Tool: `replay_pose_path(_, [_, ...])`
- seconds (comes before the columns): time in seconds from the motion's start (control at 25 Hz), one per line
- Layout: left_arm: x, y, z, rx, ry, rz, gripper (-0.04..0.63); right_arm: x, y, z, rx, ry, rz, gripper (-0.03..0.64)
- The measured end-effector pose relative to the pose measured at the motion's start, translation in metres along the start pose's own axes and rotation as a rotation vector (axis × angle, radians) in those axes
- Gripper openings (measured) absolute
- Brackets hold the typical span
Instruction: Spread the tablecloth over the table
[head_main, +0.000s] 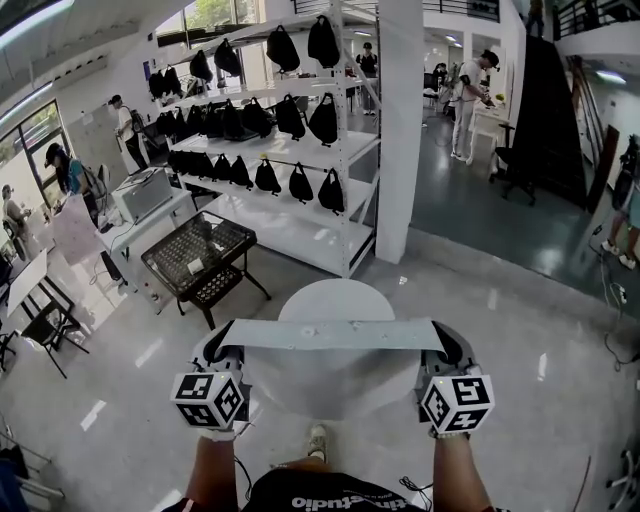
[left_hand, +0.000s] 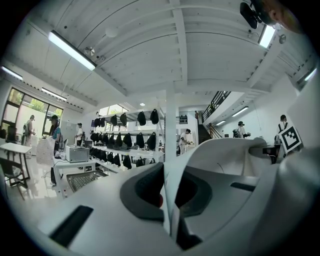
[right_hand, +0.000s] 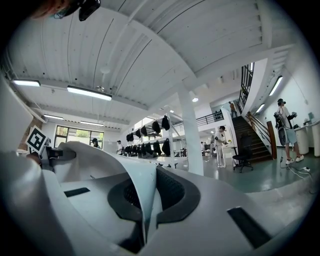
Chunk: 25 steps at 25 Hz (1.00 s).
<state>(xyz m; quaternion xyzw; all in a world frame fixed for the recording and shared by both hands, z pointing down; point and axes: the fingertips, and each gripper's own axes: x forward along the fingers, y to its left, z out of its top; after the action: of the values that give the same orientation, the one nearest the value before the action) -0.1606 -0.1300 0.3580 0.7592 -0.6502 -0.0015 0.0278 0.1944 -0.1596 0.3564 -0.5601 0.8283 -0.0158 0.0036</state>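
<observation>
A pale grey-white tablecloth (head_main: 330, 335) hangs stretched between my two grippers, its top edge taut and level, the rest dropping in front of me. My left gripper (head_main: 218, 348) is shut on the cloth's left corner and my right gripper (head_main: 447, 345) on its right corner. Beyond the cloth stands a round white table (head_main: 335, 298), its near half hidden by the fabric. In the left gripper view the left gripper (left_hand: 170, 192) pinches a thin fold of cloth (left_hand: 171, 175) between dark pads. In the right gripper view the right gripper (right_hand: 146, 200) clamps the cloth (right_hand: 142, 185) the same way.
A white pillar (head_main: 398, 130) and a white shelving rack (head_main: 350, 150) hung with black bags (head_main: 290, 115) stand behind the table. A black mesh cart (head_main: 200, 255) and a white desk (head_main: 140, 215) stand at the left. People stand far off. A black chair (head_main: 515, 165) stands at the back right.
</observation>
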Motion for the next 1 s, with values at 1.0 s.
replay_pose_path(1.0, [0.161,0.032,0.019,-0.003,-0.039,-0.064,0.018,0.126,-0.045,0.018,-0.066,0.024,-0.053,0.026])
